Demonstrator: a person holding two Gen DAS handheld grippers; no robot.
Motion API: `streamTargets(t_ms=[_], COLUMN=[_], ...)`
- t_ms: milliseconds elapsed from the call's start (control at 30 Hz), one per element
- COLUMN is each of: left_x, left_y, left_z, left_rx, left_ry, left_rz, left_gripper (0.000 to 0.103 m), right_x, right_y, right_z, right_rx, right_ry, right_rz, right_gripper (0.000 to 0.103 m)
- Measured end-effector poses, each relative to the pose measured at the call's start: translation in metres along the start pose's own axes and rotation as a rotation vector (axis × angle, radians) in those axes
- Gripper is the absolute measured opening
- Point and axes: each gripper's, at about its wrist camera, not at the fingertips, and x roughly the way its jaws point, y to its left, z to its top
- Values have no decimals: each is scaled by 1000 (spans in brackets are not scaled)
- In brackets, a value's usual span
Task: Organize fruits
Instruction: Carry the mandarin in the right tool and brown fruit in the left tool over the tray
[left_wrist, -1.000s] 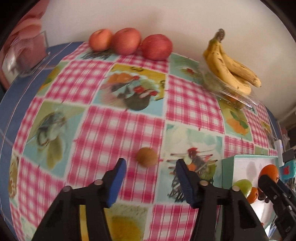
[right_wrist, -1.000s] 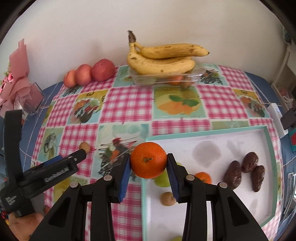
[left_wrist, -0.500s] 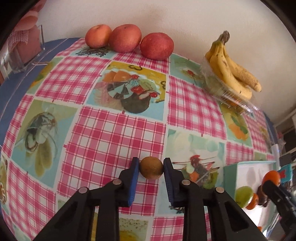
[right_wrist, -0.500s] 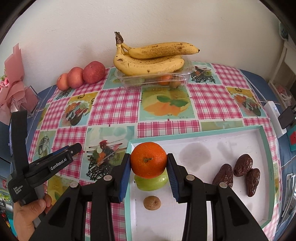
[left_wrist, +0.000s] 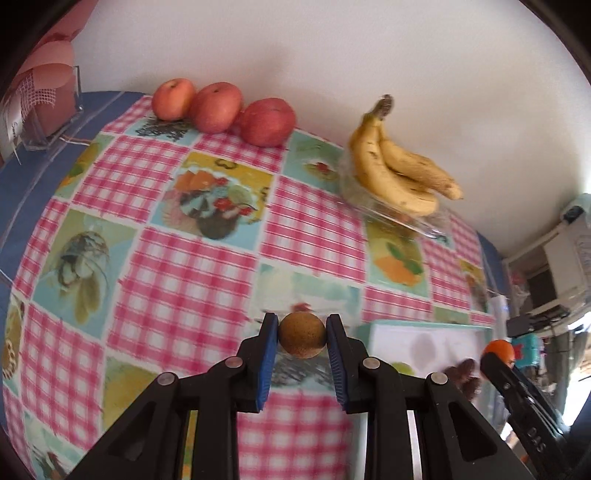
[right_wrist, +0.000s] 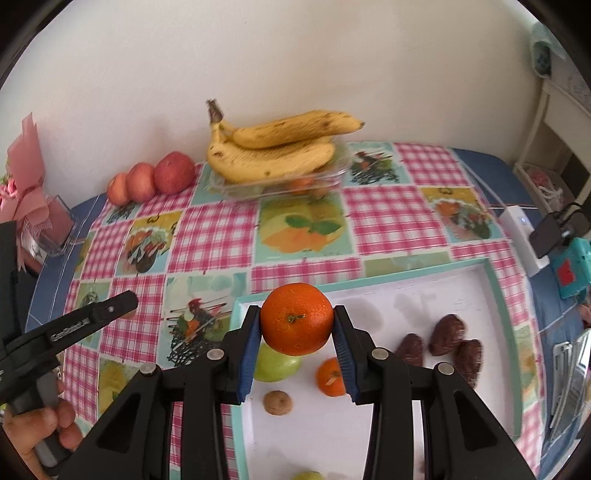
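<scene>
Here the small brown fruit (left_wrist: 302, 334) is clamped in the left gripper (left_wrist: 302, 338) above the tablecloth (left_wrist: 184, 273), with the tray (left_wrist: 424, 325) to its right; the orange (right_wrist: 296, 318) is pinched by the right gripper (right_wrist: 297, 332) over that tray's near-left corner.

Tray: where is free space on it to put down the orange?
The tray is bare at its back, between the far rim and the dates. It is crowded in front, around the green apple, small orange and walnut.
</scene>
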Motion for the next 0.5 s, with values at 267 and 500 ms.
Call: streamTargets(t_ms=[267, 500], left_x=[-17, -20], left_y=[-34, -56], left_z=[-29, -57], left_rx=[-4, 41], left_ry=[30, 66], left_rz=[-65, -80], left_gripper=[28, 28], right_x=[-28, -50], right_y=[-27, -45], right_z=[-6, -16], right_rx=[34, 60], right_ry=[-10, -27], right_rz=[-43, -57], right_gripper=[40, 40])
